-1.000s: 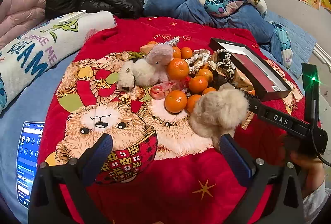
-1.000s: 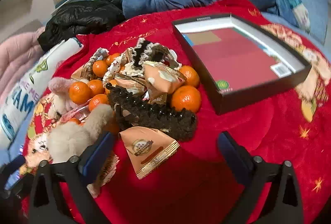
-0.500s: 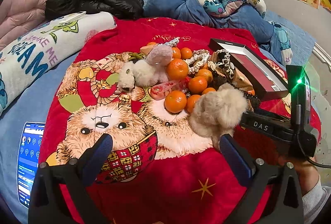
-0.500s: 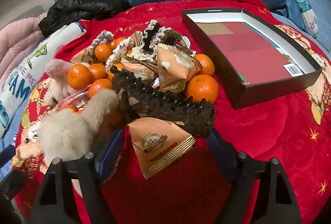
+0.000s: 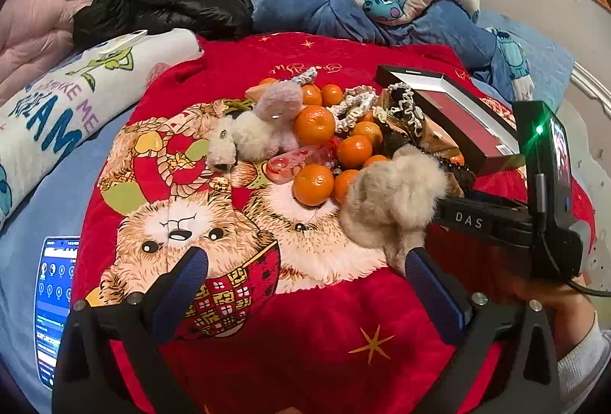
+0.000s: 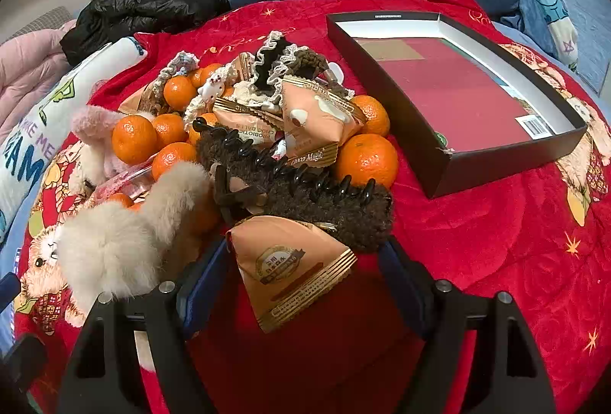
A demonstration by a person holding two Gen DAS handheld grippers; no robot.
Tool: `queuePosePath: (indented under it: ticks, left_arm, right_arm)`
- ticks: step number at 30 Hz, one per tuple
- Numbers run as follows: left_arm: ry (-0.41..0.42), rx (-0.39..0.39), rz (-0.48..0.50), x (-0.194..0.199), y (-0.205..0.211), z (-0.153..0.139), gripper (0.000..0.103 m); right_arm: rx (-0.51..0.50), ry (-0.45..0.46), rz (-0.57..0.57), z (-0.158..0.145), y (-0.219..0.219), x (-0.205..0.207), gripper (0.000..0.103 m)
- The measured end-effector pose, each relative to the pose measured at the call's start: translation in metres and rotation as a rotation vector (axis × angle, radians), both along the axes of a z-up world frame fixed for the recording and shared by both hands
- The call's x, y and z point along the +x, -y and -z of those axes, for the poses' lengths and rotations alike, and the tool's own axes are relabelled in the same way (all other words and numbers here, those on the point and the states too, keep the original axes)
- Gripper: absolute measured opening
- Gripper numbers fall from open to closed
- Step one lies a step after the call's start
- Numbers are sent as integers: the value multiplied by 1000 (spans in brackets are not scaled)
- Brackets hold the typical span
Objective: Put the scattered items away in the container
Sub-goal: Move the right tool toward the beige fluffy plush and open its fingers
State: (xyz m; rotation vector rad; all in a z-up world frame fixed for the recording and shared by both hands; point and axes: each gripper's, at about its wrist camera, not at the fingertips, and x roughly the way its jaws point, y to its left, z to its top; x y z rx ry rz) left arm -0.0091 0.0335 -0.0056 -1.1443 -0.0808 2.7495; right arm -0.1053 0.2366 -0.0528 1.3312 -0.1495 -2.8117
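A pile of items lies on a red blanket (image 5: 305, 337): mandarins (image 6: 367, 159), orange snack packets (image 6: 290, 261), a brown fuzzy hair claw (image 6: 305, 196), scrunchies (image 6: 275, 66) and fluffy beige pompoms (image 6: 114, 246). A black shallow box (image 6: 446, 169) with a red bottom stands empty at the right. My right gripper (image 6: 305, 280) is open, its fingers either side of the nearest snack packet, not pressing it. My left gripper (image 5: 305, 276) is open and empty above the blanket, just short of the beige pompom (image 5: 389, 200). The right gripper's body (image 5: 534, 219) shows in the left wrist view.
A white printed pillow (image 5: 65, 108), a black jacket (image 5: 164, 5) and a blue quilt (image 5: 382, 9) lie around the blanket. A phone with a lit screen (image 5: 53, 307) lies at the left. Pink bedding (image 6: 26, 70) is at the far left.
My right gripper has moved forward to the nearest snack packet and its fingers have narrowed around it. The left gripper has barely moved.
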Motion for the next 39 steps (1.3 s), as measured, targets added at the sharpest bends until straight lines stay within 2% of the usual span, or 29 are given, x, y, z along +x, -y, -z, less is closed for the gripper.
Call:
queuePosePath:
  ticks: [3, 16, 39]
  left_arm:
    - [2, -5, 7, 0, -1, 0, 103]
    - [0, -5, 8, 0, -2, 1, 103]
    - [6, -9, 14, 0, -7, 3, 103]
  right_arm:
    - [2, -2, 13, -1, -3, 1, 66]
    - [3, -21, 14, -4, -2, 4, 52]
    - [-19, -45, 8, -11, -10, 14, 49]
